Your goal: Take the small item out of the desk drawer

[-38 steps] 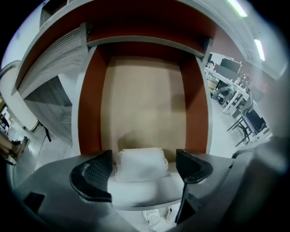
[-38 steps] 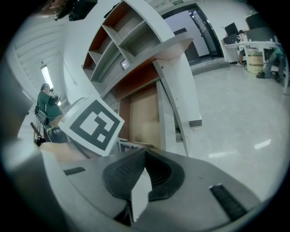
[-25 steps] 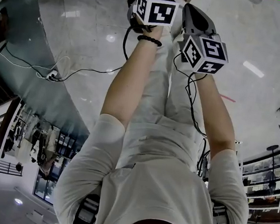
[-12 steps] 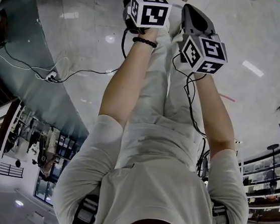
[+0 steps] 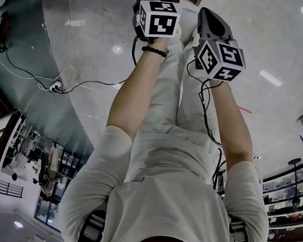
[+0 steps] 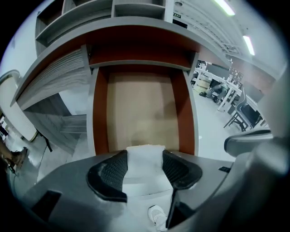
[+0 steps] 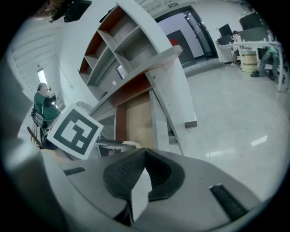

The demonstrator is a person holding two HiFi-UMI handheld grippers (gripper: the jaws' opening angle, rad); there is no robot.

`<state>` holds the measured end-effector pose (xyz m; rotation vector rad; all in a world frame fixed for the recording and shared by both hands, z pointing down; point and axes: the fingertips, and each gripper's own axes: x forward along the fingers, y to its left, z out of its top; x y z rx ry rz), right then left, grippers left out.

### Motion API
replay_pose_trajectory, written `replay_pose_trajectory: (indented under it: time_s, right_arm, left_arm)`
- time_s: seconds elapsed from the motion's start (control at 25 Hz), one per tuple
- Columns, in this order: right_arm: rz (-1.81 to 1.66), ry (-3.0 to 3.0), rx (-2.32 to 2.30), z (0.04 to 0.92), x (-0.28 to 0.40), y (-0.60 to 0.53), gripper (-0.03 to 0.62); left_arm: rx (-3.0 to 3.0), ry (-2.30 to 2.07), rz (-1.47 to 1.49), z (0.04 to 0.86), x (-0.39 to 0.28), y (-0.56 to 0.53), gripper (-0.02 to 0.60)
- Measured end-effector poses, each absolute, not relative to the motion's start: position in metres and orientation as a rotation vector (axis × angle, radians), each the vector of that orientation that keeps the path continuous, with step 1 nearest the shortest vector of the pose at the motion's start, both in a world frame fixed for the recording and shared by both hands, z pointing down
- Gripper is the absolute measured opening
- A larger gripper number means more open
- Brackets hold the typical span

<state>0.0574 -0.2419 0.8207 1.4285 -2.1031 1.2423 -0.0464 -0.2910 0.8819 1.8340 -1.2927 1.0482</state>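
As things stand at the desk: both arms are stretched forward; the 2 grippers sit close beside each other, and the task looks nearly done.
Left gripper point(image 6: 145, 158): its black ribbed fingers point(image 6: 111, 174) are set narrowly apart and clamp a small white block-shaped item point(image 6: 144, 164) between them; the item's rough top edge pokes out past the fingertips.
Small white item: in the left gripper's hold, in front of what I take to be the open drawer; whether it is fully clear of the drawer's front edge cannot be told.
Drawer point(image 6: 140, 108): tan flat bottom between 2 red-brown side walls, under the grey curved desk top point(image 6: 136, 27); nothing else shows inside it.
Right gripper point(image 7: 144, 167): black fingers point(image 7: 124, 174) pressed together at the tips, carrying nothing I can name; it points toward the same desk, with the left gripper's black-and-white marker cube point(image 7: 74, 131) just beside it.
Risk, slip: the fingers catch only part of the block; a jolt or slackened squeeze could drop it back into the drawer or onto the glossy grey floor point(image 5: 97, 23).
Risk, knock: the 2 grippers are so near that a careless turn could bump them together and jar the item loose.
Risk, cable: a black cable point(image 5: 199, 90) trails from the right gripper along the arm; a snag could jerk it into the left gripper.
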Motion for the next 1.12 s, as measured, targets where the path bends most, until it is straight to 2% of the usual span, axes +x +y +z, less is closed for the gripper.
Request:
replay_pose_trajectory:
  time_s: [1.12]
  right_arm:
    - [1.130,-2.148,1.542,0.710,0.057,-0.248,-0.002]
  left_arm:
    - [1.929,-1.350,0.864,0.745,-0.053,-0.273,0.244]
